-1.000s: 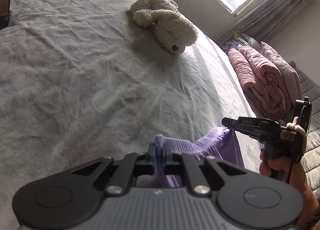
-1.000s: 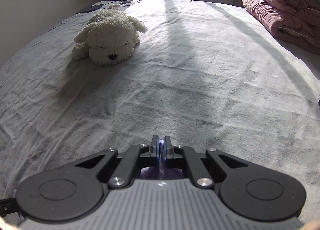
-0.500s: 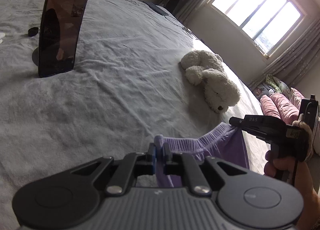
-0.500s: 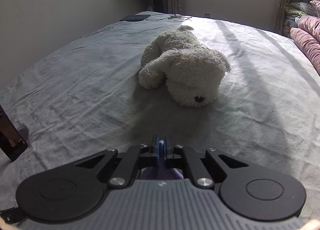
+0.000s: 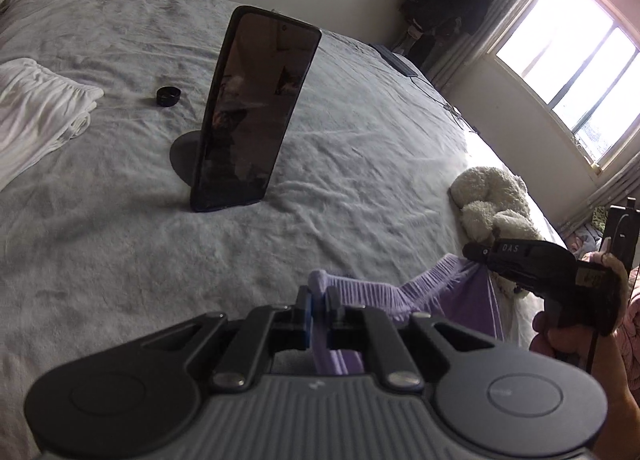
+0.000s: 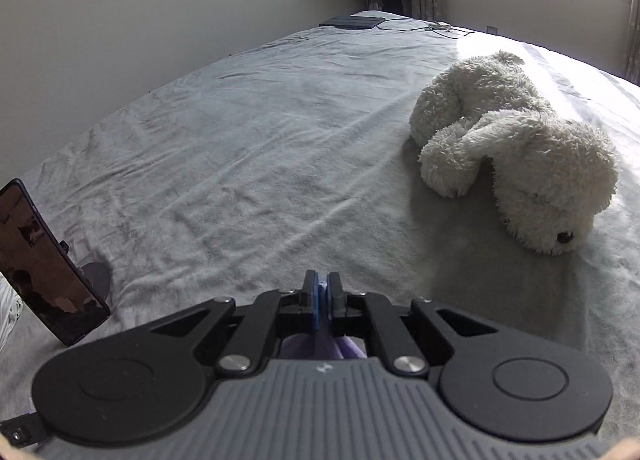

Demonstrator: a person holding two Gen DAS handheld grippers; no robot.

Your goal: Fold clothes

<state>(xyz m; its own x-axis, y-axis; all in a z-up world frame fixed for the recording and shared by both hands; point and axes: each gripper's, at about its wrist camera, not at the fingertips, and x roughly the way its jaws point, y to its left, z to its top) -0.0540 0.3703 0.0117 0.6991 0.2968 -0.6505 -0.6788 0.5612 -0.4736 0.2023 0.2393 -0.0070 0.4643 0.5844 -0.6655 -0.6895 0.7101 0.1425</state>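
A purple garment [image 5: 384,294] with a ribbed elastic waistband hangs in the air above the grey bed sheet [image 5: 360,164]. My left gripper [image 5: 318,296] is shut on one end of the waistband. My right gripper [image 5: 470,251] is shut on the other end, and the band stretches between them. In the right wrist view my right gripper [image 6: 321,296] is closed, with purple cloth [image 6: 320,348] showing behind the fingers. A folded white garment [image 5: 32,108] lies at the far left of the bed.
A phone on a round stand [image 5: 248,112] stands upright on the bed, also at the left edge of the right wrist view [image 6: 44,264]. A small black cap [image 5: 168,96] lies beside it. A white plush dog [image 6: 516,148] lies to the right. A tablet and cables [image 6: 352,22] sit at the far edge.
Both grippers have swung left with the purple garment held between them. The phone stand and white garment have come into view, and the plush dog has shifted to the right.
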